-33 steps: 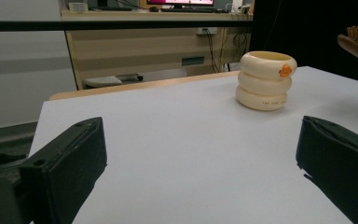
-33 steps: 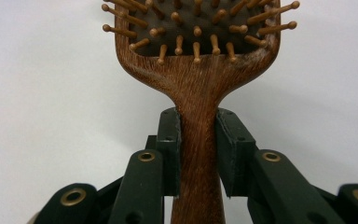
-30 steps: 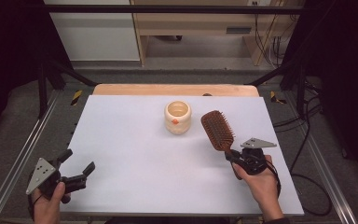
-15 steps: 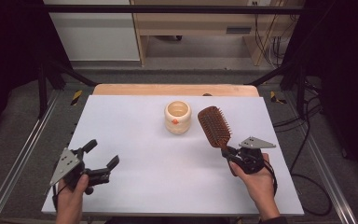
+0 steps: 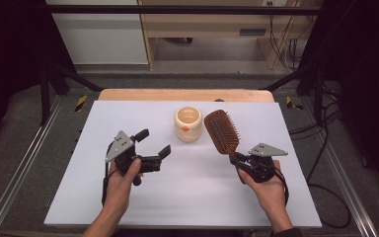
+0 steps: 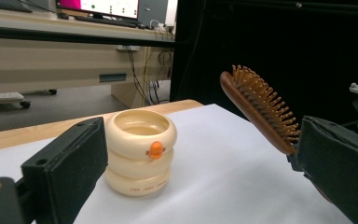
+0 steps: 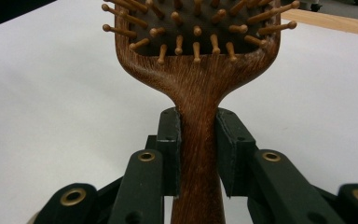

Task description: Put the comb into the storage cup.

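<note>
My right gripper [image 5: 236, 159] is clamped on the wooden hairbrush [image 5: 222, 131] handle, center-right of frame. The cream ringed cup [image 5: 188, 124] stands just left of it. My left gripper [image 5: 153, 143], jaws wide and empty, sits lower left.

Left gripper [image 5: 152, 141] jaws spread wide; right gripper [image 5: 236, 161] jaws clamped.

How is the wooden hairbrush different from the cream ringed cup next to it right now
The hairbrush is dark brown, flat and long; the cup is cream, round and squat with an orange spot. The hairbrush is clamped by its handle in the right claw and raised at a slant; the cup stands upright on the white table, untouched. Both sit mid-table, close together.
</note>
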`<state>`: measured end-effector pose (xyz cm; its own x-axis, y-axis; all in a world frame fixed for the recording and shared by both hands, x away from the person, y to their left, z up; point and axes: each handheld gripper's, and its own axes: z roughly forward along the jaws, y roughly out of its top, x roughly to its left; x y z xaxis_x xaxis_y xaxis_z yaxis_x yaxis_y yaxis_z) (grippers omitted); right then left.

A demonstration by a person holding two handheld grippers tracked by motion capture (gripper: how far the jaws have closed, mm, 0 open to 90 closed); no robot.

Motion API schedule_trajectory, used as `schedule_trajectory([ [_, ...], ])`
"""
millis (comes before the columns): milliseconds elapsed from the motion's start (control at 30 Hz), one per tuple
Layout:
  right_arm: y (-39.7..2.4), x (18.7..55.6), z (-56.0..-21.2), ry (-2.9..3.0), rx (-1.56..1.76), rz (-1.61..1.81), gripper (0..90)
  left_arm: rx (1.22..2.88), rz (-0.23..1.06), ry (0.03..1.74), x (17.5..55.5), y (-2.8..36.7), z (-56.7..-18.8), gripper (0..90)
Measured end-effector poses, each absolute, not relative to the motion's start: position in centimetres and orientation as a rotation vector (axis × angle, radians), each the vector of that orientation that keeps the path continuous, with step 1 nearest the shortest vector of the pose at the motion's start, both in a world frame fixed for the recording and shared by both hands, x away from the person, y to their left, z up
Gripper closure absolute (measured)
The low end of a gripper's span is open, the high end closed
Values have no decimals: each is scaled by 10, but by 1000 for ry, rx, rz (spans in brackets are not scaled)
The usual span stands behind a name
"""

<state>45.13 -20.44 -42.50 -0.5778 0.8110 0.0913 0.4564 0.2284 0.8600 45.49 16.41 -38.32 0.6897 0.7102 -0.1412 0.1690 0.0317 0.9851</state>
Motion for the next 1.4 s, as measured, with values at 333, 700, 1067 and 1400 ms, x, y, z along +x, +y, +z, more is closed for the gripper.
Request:
schedule_trajectory([
  [333, -202, 450, -423, 2123, 1148, 1300, 727, 1528, 446, 729, 462, 134, -377, 24],
  [700, -193, 444, -415, 2085, 1111, 1366, 727, 1532, 376, 738, 473, 108, -367, 26],
  [1067, -185, 440, -411, 2075, 1071, 1383, 728, 1509, 287, 817, 484, 95, -366, 30],
  [1400, -180, 437, -412, 2073, 1040, 1385, 728, 1505, 206, 809, 492, 75, -365, 50],
])
